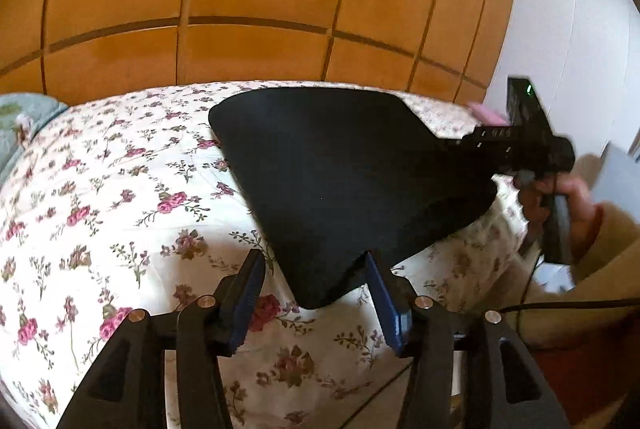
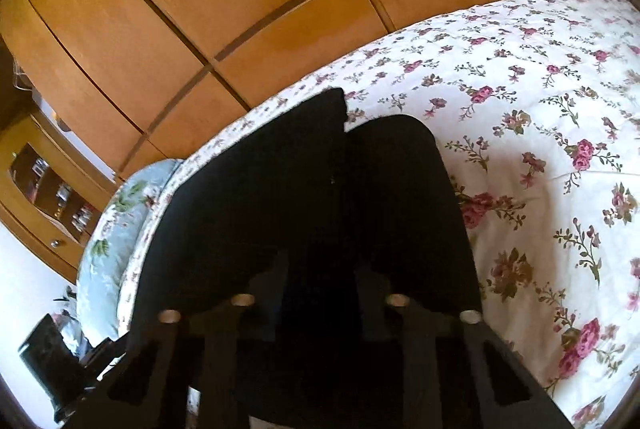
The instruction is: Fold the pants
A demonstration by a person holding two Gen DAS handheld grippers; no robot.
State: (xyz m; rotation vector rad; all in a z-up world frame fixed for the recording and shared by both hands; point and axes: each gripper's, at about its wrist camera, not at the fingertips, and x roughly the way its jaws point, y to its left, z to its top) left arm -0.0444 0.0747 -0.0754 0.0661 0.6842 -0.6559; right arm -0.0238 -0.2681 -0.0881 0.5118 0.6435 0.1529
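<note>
Left wrist view: left claw spread apart, a hanging corner of the black pants between its blue pads, not pinched. Pants held above the floral bed; right claw clamped on the far edge.

Right wrist view: pants drape limp, soft, light; grip corners or hems.

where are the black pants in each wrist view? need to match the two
Left wrist: black pants centre-right, one corner hanging between the open left claw fingers, far end at the right claw.
Right wrist: pants fill centre-bottom, draped over the claw; jaw state unreadable.
Shared landmark: floral bedspread.
</note>
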